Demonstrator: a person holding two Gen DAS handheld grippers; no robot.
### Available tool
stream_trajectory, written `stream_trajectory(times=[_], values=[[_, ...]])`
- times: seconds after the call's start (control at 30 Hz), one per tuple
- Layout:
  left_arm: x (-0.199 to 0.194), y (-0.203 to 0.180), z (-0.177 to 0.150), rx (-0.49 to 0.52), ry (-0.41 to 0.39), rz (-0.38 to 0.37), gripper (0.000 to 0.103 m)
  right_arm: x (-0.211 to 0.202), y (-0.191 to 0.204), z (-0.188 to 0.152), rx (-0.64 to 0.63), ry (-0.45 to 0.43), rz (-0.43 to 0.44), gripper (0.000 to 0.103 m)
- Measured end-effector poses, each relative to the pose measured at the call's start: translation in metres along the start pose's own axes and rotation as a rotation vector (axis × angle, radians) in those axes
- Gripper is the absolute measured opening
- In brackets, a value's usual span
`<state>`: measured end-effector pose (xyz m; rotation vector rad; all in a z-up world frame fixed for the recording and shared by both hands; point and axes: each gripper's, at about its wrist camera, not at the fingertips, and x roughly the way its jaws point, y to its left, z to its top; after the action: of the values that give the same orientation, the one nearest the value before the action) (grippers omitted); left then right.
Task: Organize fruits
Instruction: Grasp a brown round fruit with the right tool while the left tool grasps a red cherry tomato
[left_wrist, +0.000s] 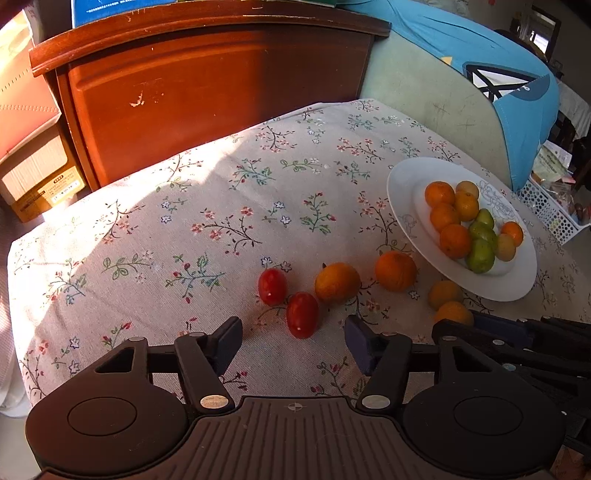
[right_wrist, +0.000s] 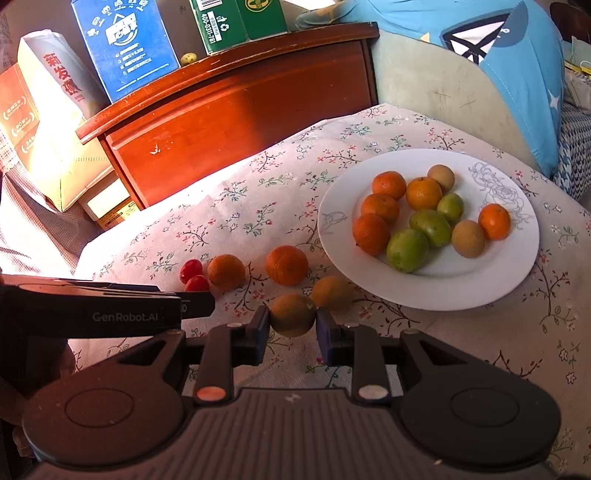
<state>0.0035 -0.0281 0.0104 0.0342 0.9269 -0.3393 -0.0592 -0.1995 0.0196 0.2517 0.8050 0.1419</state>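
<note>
At the far left, cartons and a paper bag are stacked against and on top of a wooden cabinet (right_wrist: 236, 99), out of the way of the work; the bag carries large red Chinese characters, the blue carton (right_wrist: 123, 44) white Chinese print too small to read with certainty, and the green carton (right_wrist: 221, 22) a barcode, a recycling mark and a number beginning 400; nearer, on the floral tablecloth (left_wrist: 147, 221), the loose fruit lies in a rough row, probably waiting its turn for the plate: two cherry tomatoes (left_wrist: 302, 314) touching each other, then two oranges (left_wrist: 337, 282) a little apart, then two dull yellow-brown fruits near the rim; the left gripper (left_wrist: 293, 341) has its jaws half spread with the nearer tomato just ahead of the gap, the pads not yet pressing it, which suggests it is lining up for that tomato; its side, seen from the right wrist, reads GenRobot.AI; the right gripper (right_wrist: 291, 328) pinches a yellow-brown fruit (right_wrist: 291, 314) between both pads, close to the cloth, presumably to carry it over; at the right the white plate (right_wrist: 498, 280), with a faint rose outline drawn on it, already holds oranges, green fruits and brownish ones bunched toward its middle, so sorting looks well along.
</note>
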Motion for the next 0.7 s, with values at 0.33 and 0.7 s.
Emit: stream_trajectory(times=[0.33, 0.7], values=[[0.007, -0.007, 0.0, 0.031, -0.027, 0.003, 0.03, -0.004, -0.003, 0.0, 0.017, -0.01, -0.005, 0.027], [-0.001, -0.01, 0.0, 0.039, -0.054, -0.02, 0.017, -0.004, -0.003, 0.001, 0.021, -0.012, -0.006, 0.027]])
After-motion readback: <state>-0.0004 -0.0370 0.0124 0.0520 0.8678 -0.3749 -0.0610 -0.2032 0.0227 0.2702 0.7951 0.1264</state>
